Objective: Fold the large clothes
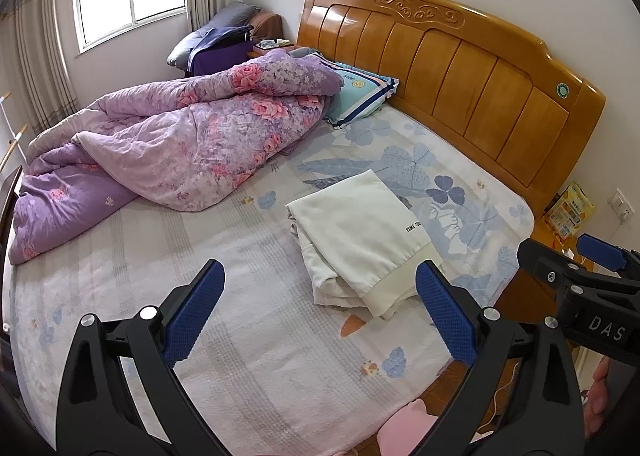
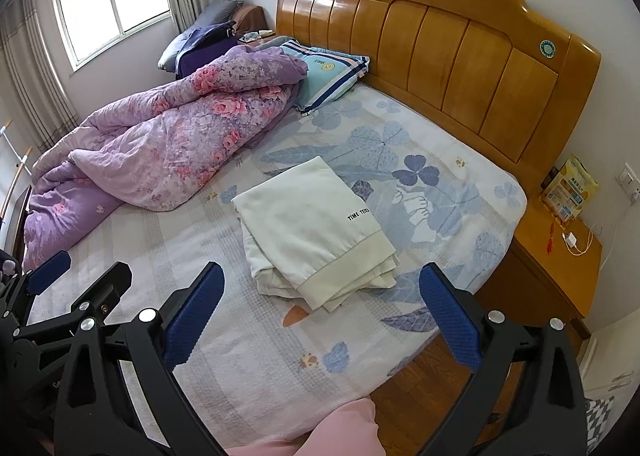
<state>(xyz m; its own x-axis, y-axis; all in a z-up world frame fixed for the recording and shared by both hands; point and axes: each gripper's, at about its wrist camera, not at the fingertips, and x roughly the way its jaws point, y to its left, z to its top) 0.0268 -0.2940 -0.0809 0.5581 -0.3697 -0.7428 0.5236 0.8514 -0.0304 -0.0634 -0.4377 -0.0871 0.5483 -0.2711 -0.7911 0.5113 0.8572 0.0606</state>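
Note:
A pale cream garment [image 1: 360, 240] lies folded in a neat rectangle on the bed, its ribbed hem toward me and small black lettering near one edge. It also shows in the right wrist view [image 2: 312, 232]. My left gripper [image 1: 320, 308] is open and empty, held above the bed short of the garment. My right gripper [image 2: 320, 308] is open and empty too, also held back from the garment. In the left wrist view the right gripper's body [image 1: 588, 280] shows at the right edge. In the right wrist view the left gripper's body [image 2: 60, 296] shows at the left.
The bed [image 1: 240, 336] has a pale leaf-print sheet. A crumpled purple floral quilt [image 1: 168, 143] fills its far left side, with a striped pillow [image 1: 360, 95] by the wooden headboard [image 1: 460, 67]. A wooden nightstand [image 2: 560, 256] with a charger and packet stands at right. Wood floor [image 2: 420, 388] lies below.

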